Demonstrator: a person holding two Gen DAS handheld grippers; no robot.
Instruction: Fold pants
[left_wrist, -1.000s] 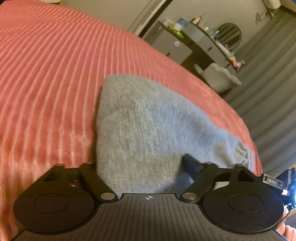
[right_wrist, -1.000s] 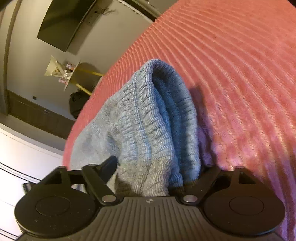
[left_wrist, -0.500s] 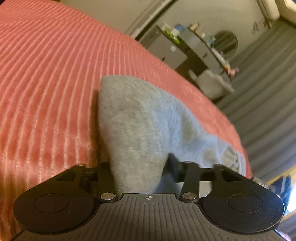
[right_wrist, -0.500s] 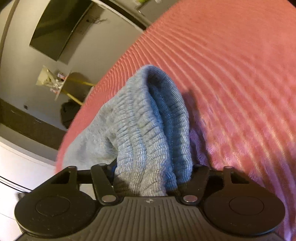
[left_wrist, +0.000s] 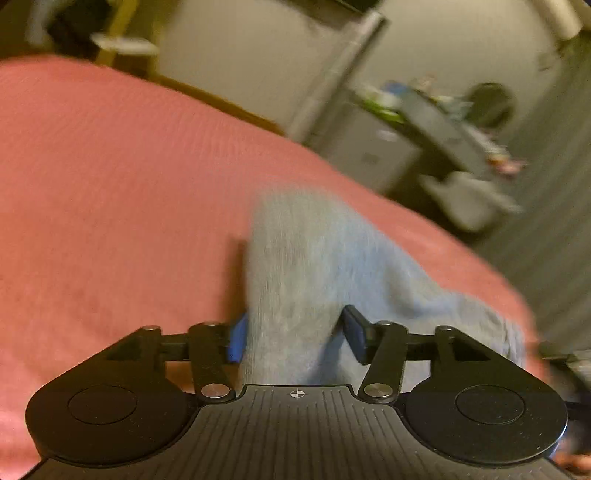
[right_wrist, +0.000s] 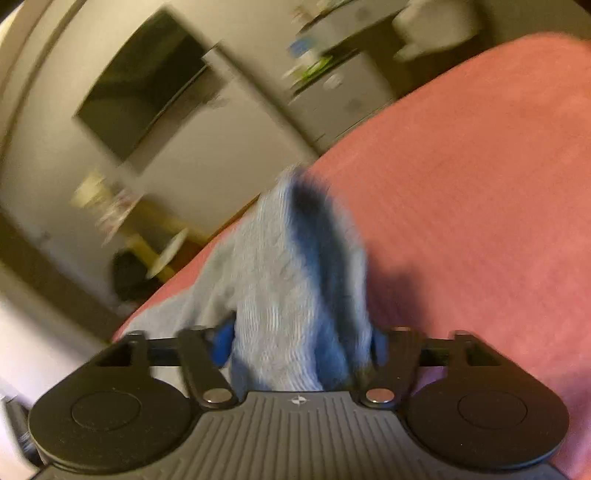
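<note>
Pants (left_wrist: 317, 266), soft grey knit that sags and bunches, lie on the red bedspread (left_wrist: 110, 184) with cloth gathered between the fingers of both claws, whose jaws have just been opening. The left claw (left_wrist: 291, 334) pinches a plain fold and the right claw (right_wrist: 301, 343) the thick ribbed waistband (the surest hold). Farther off the cloth narrows, its long axis running away across the bed, though blur hides the far end

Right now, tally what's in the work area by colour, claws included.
Grey-blue: 1, the pants, bunched between both claws
Coral red: 1, the bedspread under them
Black with blue pads: 2, the left claw and the right claw
Total: 4
</note>
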